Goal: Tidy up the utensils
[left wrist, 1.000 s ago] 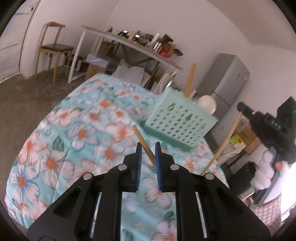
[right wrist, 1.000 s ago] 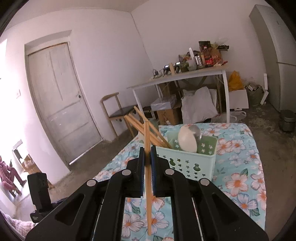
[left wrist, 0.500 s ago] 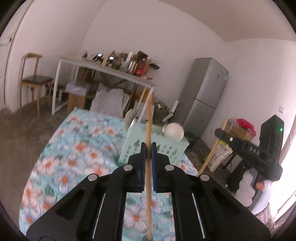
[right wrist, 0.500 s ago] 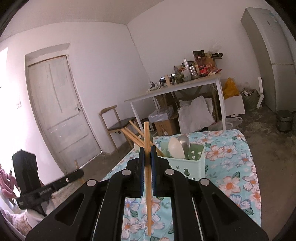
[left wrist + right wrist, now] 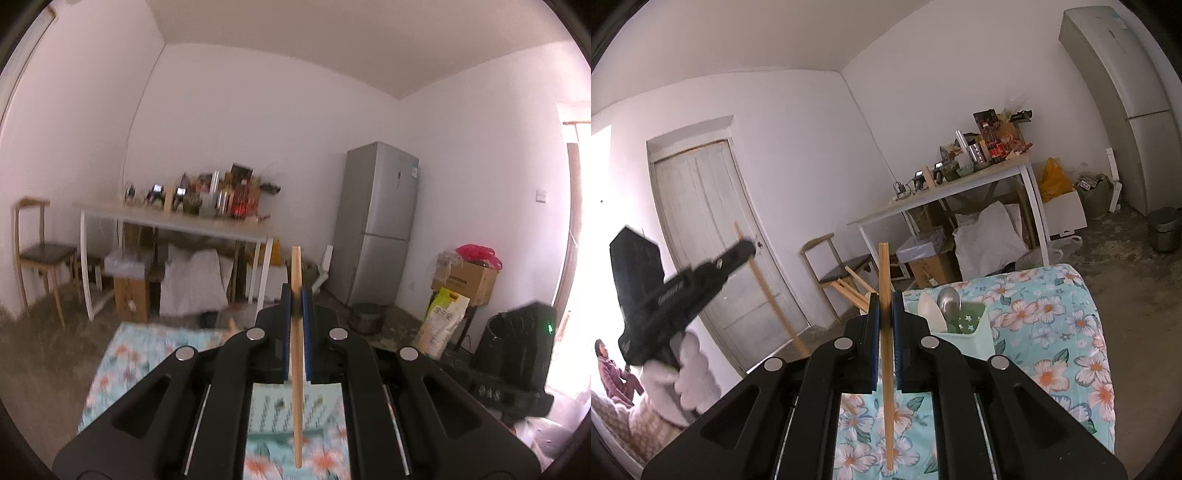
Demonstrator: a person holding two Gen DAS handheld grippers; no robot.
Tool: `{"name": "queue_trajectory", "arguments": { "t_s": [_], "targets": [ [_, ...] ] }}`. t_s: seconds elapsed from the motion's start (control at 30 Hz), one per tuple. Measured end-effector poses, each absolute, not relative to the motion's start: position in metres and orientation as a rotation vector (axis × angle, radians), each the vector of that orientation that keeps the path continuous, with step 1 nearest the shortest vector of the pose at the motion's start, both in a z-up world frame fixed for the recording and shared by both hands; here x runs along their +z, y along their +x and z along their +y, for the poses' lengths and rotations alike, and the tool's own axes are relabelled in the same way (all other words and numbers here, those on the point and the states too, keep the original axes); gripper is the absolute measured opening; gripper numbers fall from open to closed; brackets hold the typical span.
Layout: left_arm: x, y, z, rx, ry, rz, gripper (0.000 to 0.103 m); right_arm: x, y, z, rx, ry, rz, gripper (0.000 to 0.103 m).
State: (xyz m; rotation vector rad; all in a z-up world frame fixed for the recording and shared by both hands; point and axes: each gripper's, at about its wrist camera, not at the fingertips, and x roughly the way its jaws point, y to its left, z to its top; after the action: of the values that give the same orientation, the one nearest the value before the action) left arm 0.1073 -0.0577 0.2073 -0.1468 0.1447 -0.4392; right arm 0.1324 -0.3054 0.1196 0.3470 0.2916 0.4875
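while each of the two black tongs with blue pads is clamped on a single pale wooden chopstick, the sorting looks partly done, since several more chopsticks [image 5: 851, 290] and two spoons already stand in the mint green perforated plastic basket [image 5: 967, 328]. the left tongs [image 5: 295, 295] pinch their chopstick [image 5: 296, 354] near its upper part, so a short end rises above the pads and the long remainder hangs down in front of the basket [image 5: 280, 410], which shows blurred below on the turquoise floral cloth [image 5: 122, 362] covering the counter. the right tongs [image 5: 885, 299] grip their own chopstick [image 5: 886, 369] the same upright way, with the basket just beyond and to the right of the pads; a white ceramic spoon [image 5: 931, 310] and a metal spoon [image 5: 949, 299] lean in its near compartment. in the right view the left tongs [image 5: 738, 251] appear at the left edge, held high and well apart from the basket, stick slanting below them. the main risk, as i judge it, is the long free end: a thin round stick held at one narrow spot can pivot or slide between the pads, so its tip may catch the basket rim or knock the leaning spoons instead of dropping inside. the left view is smeared, suggesting quick motion, which would make a swing or a miss more likely. letting go too high could bounce the stick out onto the cloth.
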Motion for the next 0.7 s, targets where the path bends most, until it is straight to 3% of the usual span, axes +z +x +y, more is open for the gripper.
{"name": "queue_trajectory", "arguments": {
  "t_s": [0.3,0.7],
  "targets": [
    [0.238,0.143,-0.094,-0.414,-0.080,0.057,0.005,0.118,0.139,-0.315,0.520,0.372,0.273,0.007],
    [0.224,0.209,-0.110,-0.335,-0.088,0.085,0.005,0.109,0.150,-0.325,0.526,0.406,0.287,0.007]
  ]
}}
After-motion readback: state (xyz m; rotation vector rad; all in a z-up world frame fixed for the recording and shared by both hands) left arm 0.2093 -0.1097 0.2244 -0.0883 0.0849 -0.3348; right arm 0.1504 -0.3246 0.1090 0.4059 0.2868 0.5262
